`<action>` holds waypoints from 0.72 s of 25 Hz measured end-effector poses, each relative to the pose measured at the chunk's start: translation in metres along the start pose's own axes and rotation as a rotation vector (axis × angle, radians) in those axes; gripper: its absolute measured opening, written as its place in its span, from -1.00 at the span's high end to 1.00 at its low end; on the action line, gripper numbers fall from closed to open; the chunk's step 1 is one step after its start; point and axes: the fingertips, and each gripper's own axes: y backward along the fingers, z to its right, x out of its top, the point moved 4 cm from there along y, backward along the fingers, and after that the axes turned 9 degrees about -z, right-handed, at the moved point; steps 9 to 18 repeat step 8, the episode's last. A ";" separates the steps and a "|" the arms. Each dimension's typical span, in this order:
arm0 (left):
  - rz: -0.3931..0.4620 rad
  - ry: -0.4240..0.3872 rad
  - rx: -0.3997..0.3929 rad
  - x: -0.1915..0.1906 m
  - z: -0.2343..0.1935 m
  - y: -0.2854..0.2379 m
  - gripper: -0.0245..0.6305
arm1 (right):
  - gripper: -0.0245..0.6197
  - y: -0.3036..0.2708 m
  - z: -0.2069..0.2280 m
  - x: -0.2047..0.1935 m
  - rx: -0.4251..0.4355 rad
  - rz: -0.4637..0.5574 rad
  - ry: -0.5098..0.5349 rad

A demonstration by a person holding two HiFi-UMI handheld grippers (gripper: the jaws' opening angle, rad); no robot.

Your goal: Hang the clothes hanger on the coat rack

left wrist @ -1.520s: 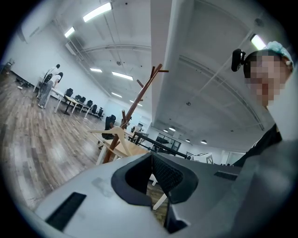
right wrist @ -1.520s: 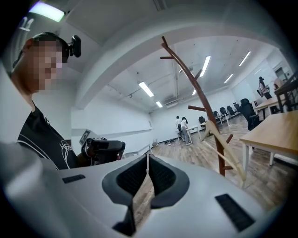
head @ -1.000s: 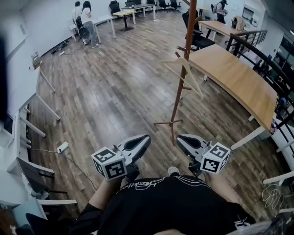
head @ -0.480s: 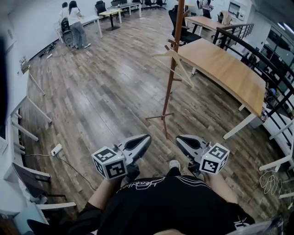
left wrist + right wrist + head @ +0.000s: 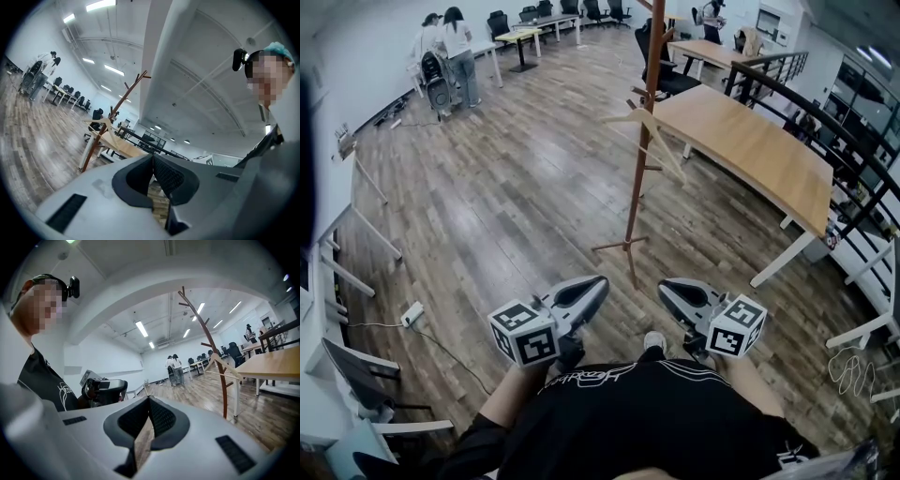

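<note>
Office surroundings
Long wooden table ahead-right of the right gripper; two people far ahead of the left gripper.

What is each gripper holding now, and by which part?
Nothing. The left gripper and the right gripper both have their fingers shut and empty; the clothes hanger hangs on the coat rack.

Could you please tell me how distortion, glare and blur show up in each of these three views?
Head view: wide-angle bending bows the long table; pale glare on the floor. Left gripper view: fisheye circle, black corners, coat rack leaning. Right gripper view: same fisheye; right claw looms large, ceiling lights flare; a mosaic patch sits upper left.
</note>
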 end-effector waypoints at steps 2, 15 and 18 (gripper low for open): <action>0.000 -0.004 0.000 0.002 0.002 0.000 0.90 | 0.80 0.000 -0.001 0.003 0.004 0.004 0.003; 0.000 -0.008 0.005 0.010 0.007 -0.005 0.90 | 0.80 0.006 0.002 0.014 0.005 0.004 0.017; 0.000 -0.008 0.005 0.010 0.007 -0.005 0.90 | 0.80 0.006 0.002 0.014 0.005 0.004 0.017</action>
